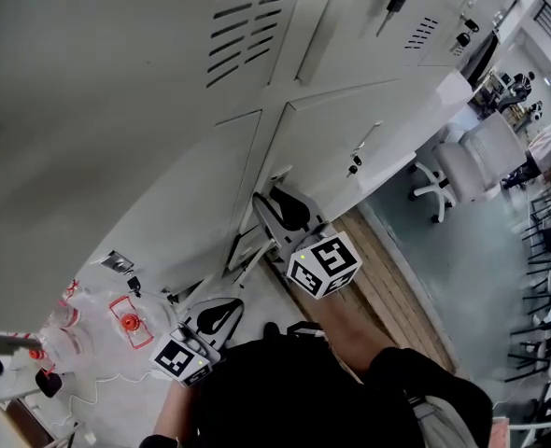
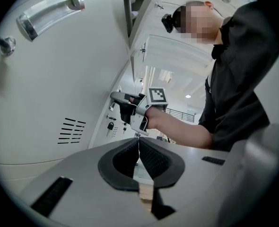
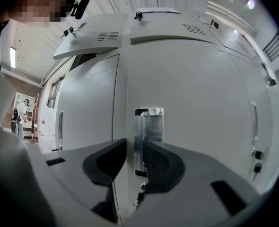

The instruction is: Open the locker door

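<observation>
We record the left gripper [image 2: 138, 149] with its jaws closed together on nothing. The right gripper [image 3: 135, 161] is at the locker door [image 3: 201, 103], jaws narrowly apart astride its chrome handle [image 3: 149, 129], with a sliver of door showing beside one pad. The door lies flush, closed.

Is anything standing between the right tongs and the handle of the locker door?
Nothing visible does. The chrome handle of the locker door already lies between the jaws of the right tongs. The jaws are apart, and a small gap shows beside the handle.
</observation>
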